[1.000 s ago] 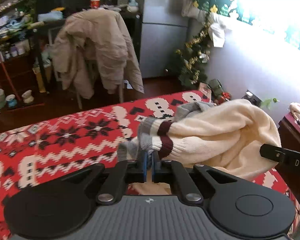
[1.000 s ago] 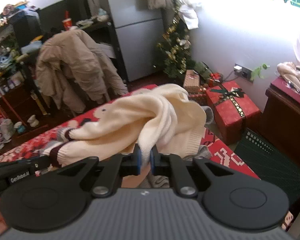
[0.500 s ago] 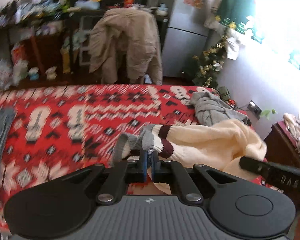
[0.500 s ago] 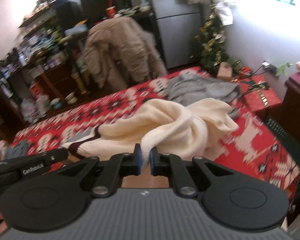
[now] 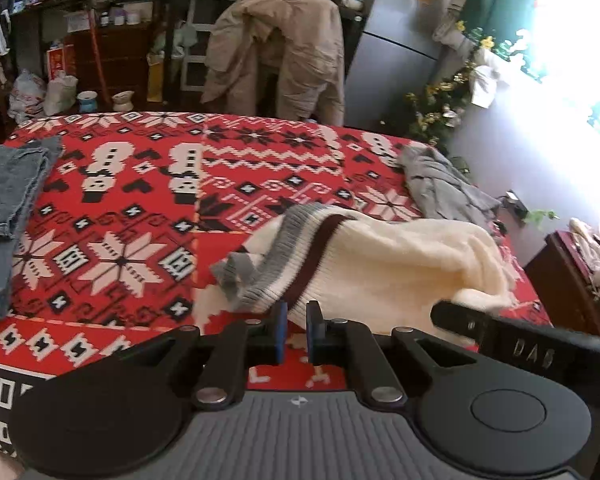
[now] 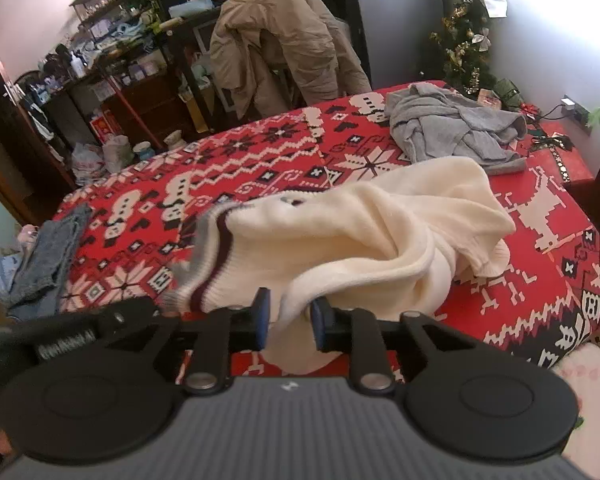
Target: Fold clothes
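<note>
1. With both tongs parted and gripping nothing, the cream sweater (image 6: 380,240) lies bunched just ahead on the red blanket (image 5: 140,208).
2. Left tongs (image 5: 296,330) flank its striped hem (image 5: 296,256); right tongs (image 6: 287,318) straddle a loose fold, probably so it can be spread.

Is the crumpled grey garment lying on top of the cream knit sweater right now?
No: in the right wrist view the crumpled grey garment lies on the red patterned blanket beyond the cream knit sweater.
</note>
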Demonstrator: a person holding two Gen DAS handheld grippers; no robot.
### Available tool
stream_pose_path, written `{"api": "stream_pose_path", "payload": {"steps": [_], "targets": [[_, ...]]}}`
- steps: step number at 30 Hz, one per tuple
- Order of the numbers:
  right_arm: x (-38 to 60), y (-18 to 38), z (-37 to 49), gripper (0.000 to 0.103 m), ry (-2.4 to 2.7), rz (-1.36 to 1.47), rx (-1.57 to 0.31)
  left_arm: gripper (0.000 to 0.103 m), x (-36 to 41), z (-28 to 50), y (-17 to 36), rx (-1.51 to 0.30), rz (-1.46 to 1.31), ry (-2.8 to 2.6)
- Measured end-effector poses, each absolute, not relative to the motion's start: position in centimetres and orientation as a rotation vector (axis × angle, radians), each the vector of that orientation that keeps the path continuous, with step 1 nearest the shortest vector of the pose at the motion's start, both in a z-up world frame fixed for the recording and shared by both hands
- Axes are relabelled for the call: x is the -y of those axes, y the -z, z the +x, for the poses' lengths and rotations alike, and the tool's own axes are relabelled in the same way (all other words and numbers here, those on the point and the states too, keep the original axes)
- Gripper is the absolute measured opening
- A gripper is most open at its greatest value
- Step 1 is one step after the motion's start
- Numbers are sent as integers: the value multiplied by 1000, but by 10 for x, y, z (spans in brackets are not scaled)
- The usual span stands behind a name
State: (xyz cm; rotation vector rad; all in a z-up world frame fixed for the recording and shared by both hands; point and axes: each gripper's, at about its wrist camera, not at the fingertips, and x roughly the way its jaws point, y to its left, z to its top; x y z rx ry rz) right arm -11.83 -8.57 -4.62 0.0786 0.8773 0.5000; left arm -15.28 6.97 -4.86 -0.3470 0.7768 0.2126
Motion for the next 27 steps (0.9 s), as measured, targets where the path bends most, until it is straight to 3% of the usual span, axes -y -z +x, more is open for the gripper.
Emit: {"api": "stream_pose_path", "payload": {"steps": [8, 11, 15, 24, 27], "targets": [[129, 18, -103, 37, -446, 104, -810, 30, -29, -151, 43, -760, -267, -76], [148, 15, -92, 42, -410, 131, -804, 34, -13, -144, 45, -769, -241, -23], [173, 17, -76, 42, -368, 181, -821, 43, 13, -130, 50, -772, -140, 3], [208, 35, -61, 43, -321, 242, -845, 45, 31, -123, 56, -842, -94, 128], [213, 39, -58, 44, -313, 253, -849, 56, 39, -125, 57, -845, -56, 131]]}}
